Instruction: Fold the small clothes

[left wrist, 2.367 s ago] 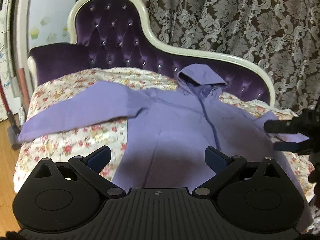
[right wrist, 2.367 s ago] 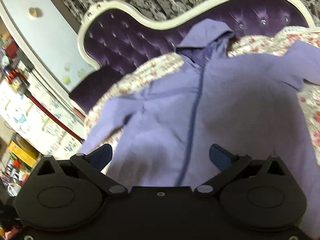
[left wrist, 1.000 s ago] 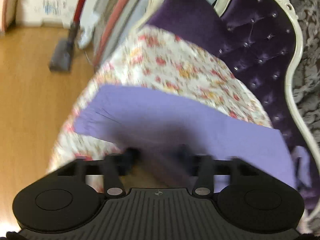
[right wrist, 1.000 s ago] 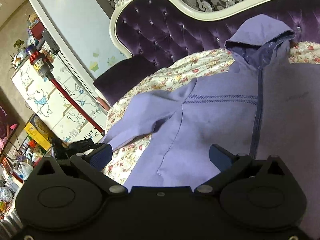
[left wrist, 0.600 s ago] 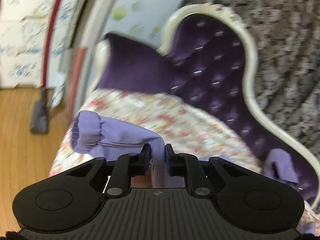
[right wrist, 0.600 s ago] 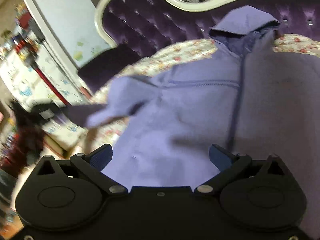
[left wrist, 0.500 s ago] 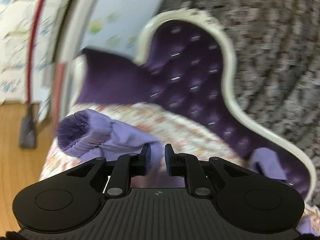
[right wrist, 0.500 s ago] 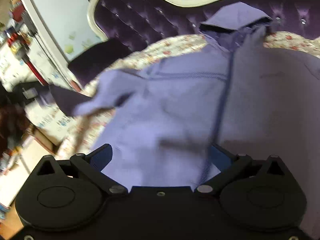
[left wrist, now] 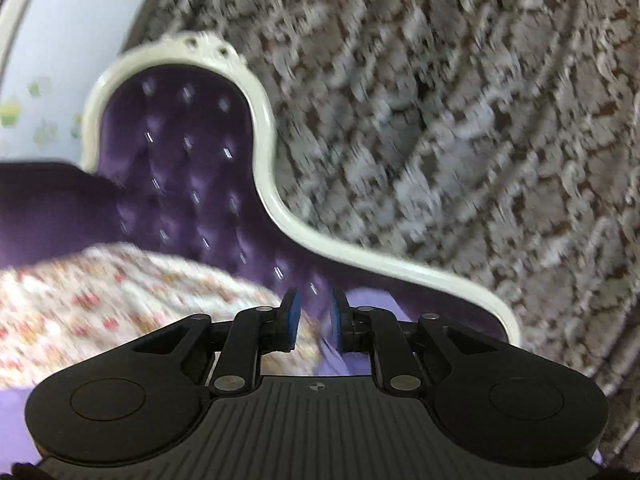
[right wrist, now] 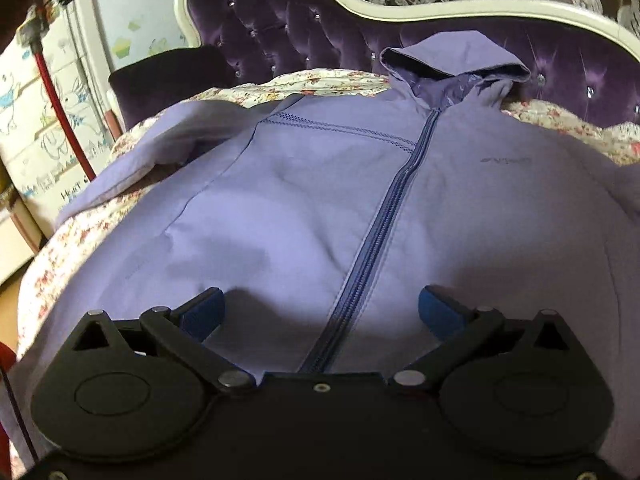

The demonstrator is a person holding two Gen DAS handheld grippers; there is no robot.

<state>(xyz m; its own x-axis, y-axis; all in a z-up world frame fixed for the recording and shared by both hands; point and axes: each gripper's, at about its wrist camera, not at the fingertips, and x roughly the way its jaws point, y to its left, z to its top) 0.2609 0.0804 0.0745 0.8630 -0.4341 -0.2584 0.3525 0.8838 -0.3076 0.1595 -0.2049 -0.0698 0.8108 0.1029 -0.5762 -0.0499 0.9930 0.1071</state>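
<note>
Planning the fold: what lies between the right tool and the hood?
In the right wrist view, the jacket front panel, lying flat, with its zipper running between them.

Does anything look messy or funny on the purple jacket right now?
Yes. The jacket lies flat and zipped on the flowery cover, but its sleeve on the picture's left is bunched and crumpled back on itself instead of lying straight. Nothing looks torn or spilled.

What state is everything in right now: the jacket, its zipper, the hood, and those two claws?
Jacket: spread front-up on the floral cover.
Zipper: closed.
Hood: propped against the sofa back.
Left claw: nearly closed, nothing visibly gripped.
Right claw: open, empty, over the hem.
</note>
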